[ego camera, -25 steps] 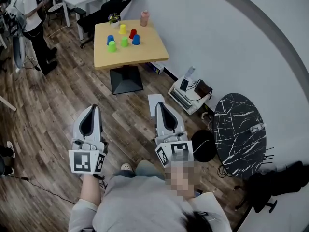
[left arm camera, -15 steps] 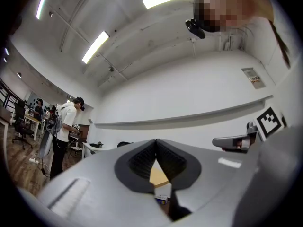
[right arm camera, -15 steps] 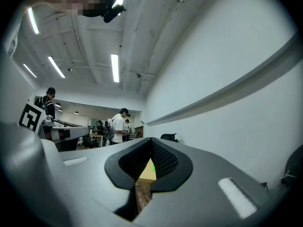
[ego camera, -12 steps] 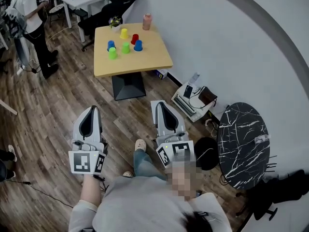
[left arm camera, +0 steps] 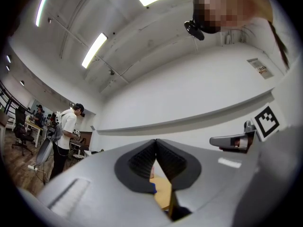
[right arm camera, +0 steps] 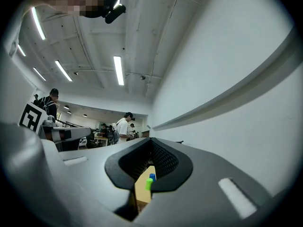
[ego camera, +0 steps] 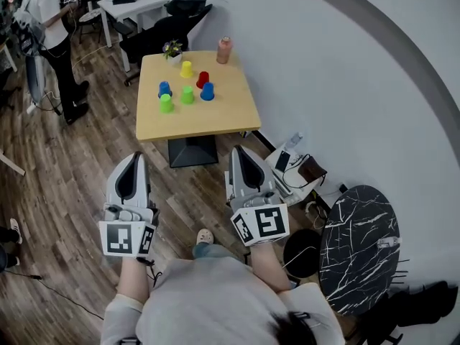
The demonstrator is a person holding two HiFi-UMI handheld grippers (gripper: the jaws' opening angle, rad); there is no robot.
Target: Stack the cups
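Wooden table with six unstacked cups sits lower in the upper-middle frame than a second ago, so nearer. Left gripper and right gripper, jaws closed and empty, are well short of it; stacking hasn't begun.

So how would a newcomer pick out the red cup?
Look at the wooden table beside the white wall. Six small cups cluster at its far end. The red cup is the only red one, next to the yellow cup.
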